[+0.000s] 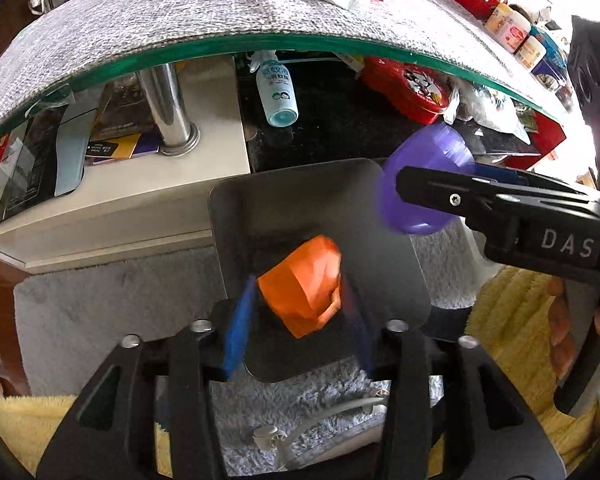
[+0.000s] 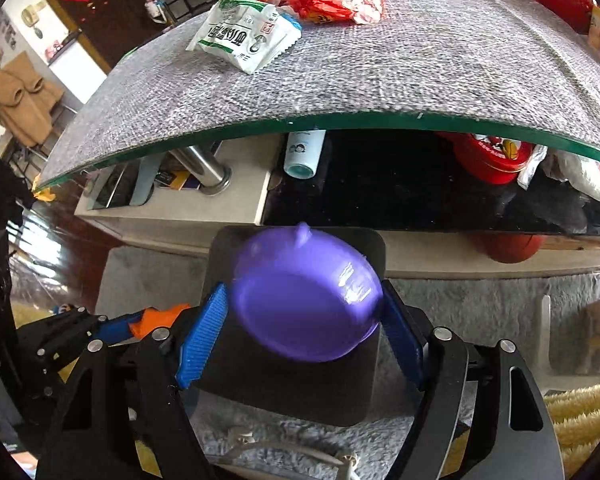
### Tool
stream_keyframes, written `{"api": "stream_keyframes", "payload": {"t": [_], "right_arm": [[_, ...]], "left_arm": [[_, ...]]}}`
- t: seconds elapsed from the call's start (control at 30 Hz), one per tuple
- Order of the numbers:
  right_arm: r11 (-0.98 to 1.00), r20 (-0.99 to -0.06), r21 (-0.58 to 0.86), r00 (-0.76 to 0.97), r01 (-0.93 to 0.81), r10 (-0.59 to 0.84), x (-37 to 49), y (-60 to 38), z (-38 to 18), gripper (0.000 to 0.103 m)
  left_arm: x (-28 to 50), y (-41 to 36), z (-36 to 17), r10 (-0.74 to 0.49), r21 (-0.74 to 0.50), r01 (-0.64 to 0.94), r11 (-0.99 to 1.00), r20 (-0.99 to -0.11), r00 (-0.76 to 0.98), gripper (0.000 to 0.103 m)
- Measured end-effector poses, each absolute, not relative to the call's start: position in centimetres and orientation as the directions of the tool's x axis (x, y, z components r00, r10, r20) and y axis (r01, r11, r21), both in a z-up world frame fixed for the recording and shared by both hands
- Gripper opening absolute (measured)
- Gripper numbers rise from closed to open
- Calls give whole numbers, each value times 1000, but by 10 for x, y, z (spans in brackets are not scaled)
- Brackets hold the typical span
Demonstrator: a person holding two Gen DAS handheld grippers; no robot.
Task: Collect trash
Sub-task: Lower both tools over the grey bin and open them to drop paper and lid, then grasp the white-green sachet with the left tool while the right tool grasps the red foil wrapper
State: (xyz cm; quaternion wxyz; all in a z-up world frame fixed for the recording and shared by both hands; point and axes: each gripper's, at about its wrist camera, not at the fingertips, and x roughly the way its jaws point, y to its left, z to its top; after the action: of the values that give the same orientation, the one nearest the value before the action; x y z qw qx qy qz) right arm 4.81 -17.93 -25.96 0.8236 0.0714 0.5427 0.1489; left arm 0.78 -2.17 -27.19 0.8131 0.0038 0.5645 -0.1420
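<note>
A glass-edged tabletop (image 2: 380, 76) under a grey woven mat spans a cluttered living room, carried on a chrome leg (image 1: 168, 108) above a cream and black lower shelf (image 1: 220, 128). A grey shag rug (image 1: 80, 312) covers dark red polished flooring (image 2: 60, 240). A tan coat (image 2: 16, 104) hangs at far left; daylight glares from the right.
</note>
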Motion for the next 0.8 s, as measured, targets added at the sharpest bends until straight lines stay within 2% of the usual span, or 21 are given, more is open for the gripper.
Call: {"api": "stream_keyframes", "payload": {"t": [0.07, 0.43, 0.8], "right_arm": [[946, -872, 279, 370, -164, 321, 49, -179, -259, 87], [959, -861, 270, 426, -84, 279, 55, -206, -242, 87], [970, -800, 233, 555, -65, 230, 89, -230, -167, 87]], "left_arm": [[7, -23, -271, -217, -142, 240, 960, -920, 326, 58], [11, -14, -257, -235, -174, 198, 965, -907, 348, 61], [34, -5, -204, -227, -174, 158, 972, -869, 440, 70]]}}
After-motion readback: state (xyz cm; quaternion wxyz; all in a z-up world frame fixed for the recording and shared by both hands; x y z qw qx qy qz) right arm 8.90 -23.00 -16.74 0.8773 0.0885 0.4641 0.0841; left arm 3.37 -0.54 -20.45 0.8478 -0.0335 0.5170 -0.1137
